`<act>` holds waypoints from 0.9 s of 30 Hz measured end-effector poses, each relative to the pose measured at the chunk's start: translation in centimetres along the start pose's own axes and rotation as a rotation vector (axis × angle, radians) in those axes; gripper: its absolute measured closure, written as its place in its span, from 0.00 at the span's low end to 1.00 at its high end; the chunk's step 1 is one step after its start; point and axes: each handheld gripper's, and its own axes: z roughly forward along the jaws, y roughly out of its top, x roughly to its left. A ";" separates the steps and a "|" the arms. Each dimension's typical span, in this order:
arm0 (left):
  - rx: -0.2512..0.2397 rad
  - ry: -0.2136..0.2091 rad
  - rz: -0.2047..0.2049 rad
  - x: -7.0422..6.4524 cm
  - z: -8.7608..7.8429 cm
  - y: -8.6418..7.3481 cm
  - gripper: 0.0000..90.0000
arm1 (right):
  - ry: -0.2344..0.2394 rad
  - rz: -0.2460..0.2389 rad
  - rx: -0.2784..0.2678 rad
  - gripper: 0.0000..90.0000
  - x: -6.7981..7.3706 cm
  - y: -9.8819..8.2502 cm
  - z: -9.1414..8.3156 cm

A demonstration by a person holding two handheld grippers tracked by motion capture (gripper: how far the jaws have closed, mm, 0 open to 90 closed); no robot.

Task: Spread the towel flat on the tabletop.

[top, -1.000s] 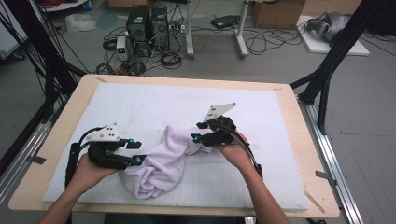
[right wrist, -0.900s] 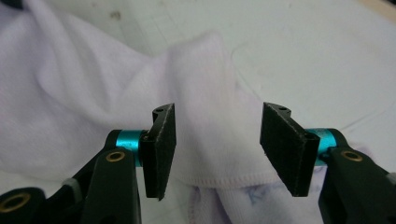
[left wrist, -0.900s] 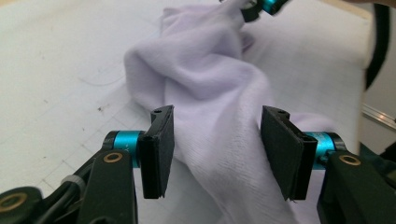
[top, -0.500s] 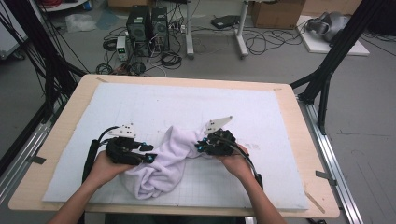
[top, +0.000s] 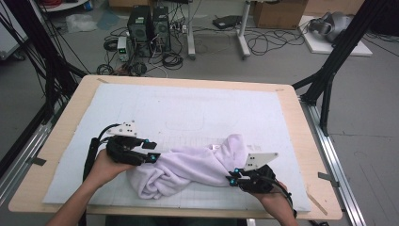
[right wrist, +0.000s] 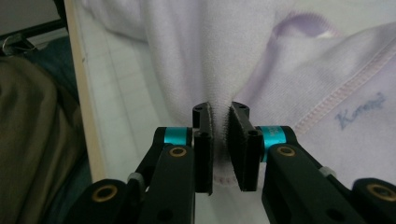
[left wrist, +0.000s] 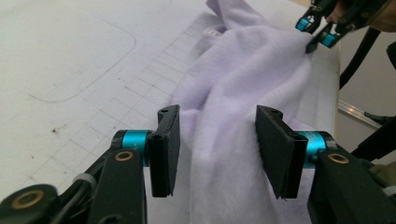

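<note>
A pale lilac fleece cloth (top: 188, 169) lies bunched across the near part of the white gridded mat (top: 188, 108). My left gripper (top: 153, 157) is at the cloth's left end. In the left gripper view its jaws (left wrist: 219, 149) stand apart and have just opened a little, with a ridge of cloth (left wrist: 243, 93) loose between the pads. My right gripper (top: 233, 176) is at the cloth's right end near the table's front edge. Its jaws (right wrist: 220, 144) closed tight, then eased slightly, and still pinch a fold of cloth (right wrist: 261, 70) beside a stitched hem and an embroidered label (right wrist: 359, 109).
The mat lies on a wooden table (top: 66, 117) with a narrow bare border. Black frame struts (top: 329, 80) stand at the right and left corners. On the floor beyond are computer towers (top: 150, 23) and cables. A metal rail (top: 339, 160) runs along the right side.
My right gripper moved right and toward the near edge, pulling the cloth's right end with it and stretching the bundle out. The left gripper shifted slightly right at the cloth's left end.
</note>
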 end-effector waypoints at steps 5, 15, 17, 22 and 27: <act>0.050 -0.003 -0.011 0.5 1.5 -0.1 0.50 | -0.024 0.054 -0.092 0.55 -1.2 1.8 -0.7; 0.133 -0.086 0.016 -0.4 3.0 -2.2 0.84 | 0.030 0.049 -0.024 0.47 -2.5 6.2 6.0; 0.121 -0.071 0.025 -0.5 2.4 -2.3 0.89 | 0.103 0.009 0.056 0.86 -3.2 7.2 7.8; 0.047 -0.003 0.012 -0.4 0.3 -1.9 0.90 | 0.080 -0.010 0.064 0.91 -4.7 10.5 9.0; -0.032 0.066 -0.001 -0.2 -3.0 -1.3 0.90 | 0.039 -0.056 -0.030 0.91 -6.5 18.3 9.8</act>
